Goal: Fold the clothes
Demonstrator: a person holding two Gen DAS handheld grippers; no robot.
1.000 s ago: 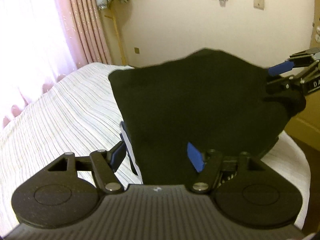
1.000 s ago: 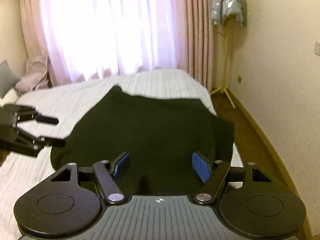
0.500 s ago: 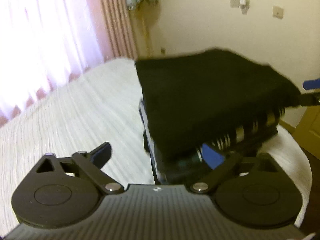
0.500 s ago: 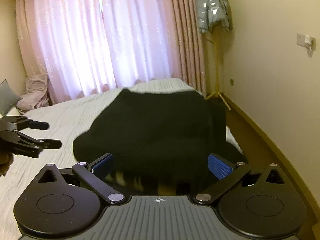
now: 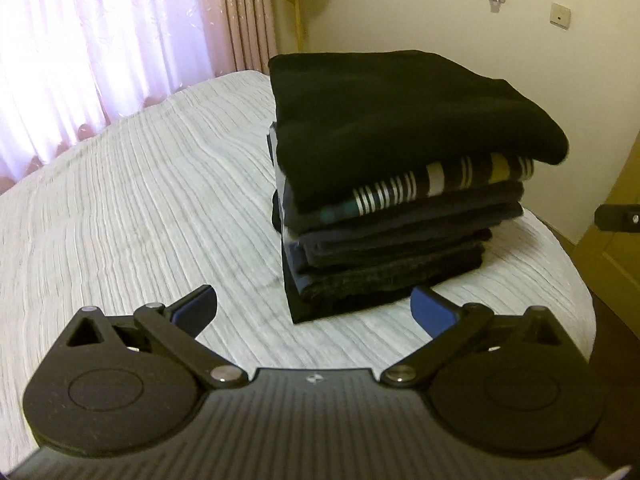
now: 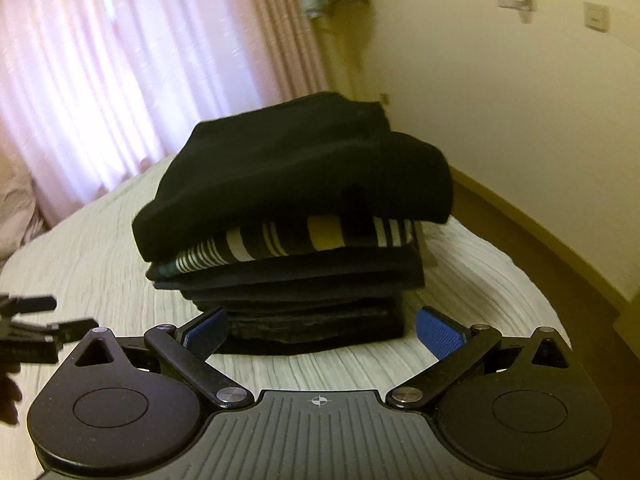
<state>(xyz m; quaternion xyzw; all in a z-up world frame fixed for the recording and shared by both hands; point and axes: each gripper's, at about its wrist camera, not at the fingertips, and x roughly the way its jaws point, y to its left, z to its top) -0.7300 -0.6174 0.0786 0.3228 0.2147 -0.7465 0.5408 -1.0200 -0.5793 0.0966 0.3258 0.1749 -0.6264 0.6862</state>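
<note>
A folded black garment (image 5: 384, 108) (image 6: 296, 168) lies on top of a stack of folded clothes (image 5: 400, 240) (image 6: 312, 292) on the bed. Under it shows a striped garment (image 5: 436, 184) (image 6: 304, 240), then several dark ones. My left gripper (image 5: 314, 312) is open, low in front of the stack's near corner, holding nothing. My right gripper (image 6: 320, 330) is open too, its blue pads (image 6: 438, 334) spread either side of the stack's bottom edge without gripping it. The left gripper (image 6: 48, 316) also shows at the left edge of the right wrist view.
The bed (image 5: 140, 208) has a white ribbed cover and ends close behind the stack on the right. Pink curtains (image 5: 100, 32) hang at the back. A cream wall (image 5: 440, 8) with sockets and a coat stand (image 5: 296, 12) lie beyond; wooden floor (image 6: 540, 240) runs along the bed.
The black garment was held up between both grippers, then set on the stack and let go. Both grippers have drawn back and down in front of the stack.
</note>
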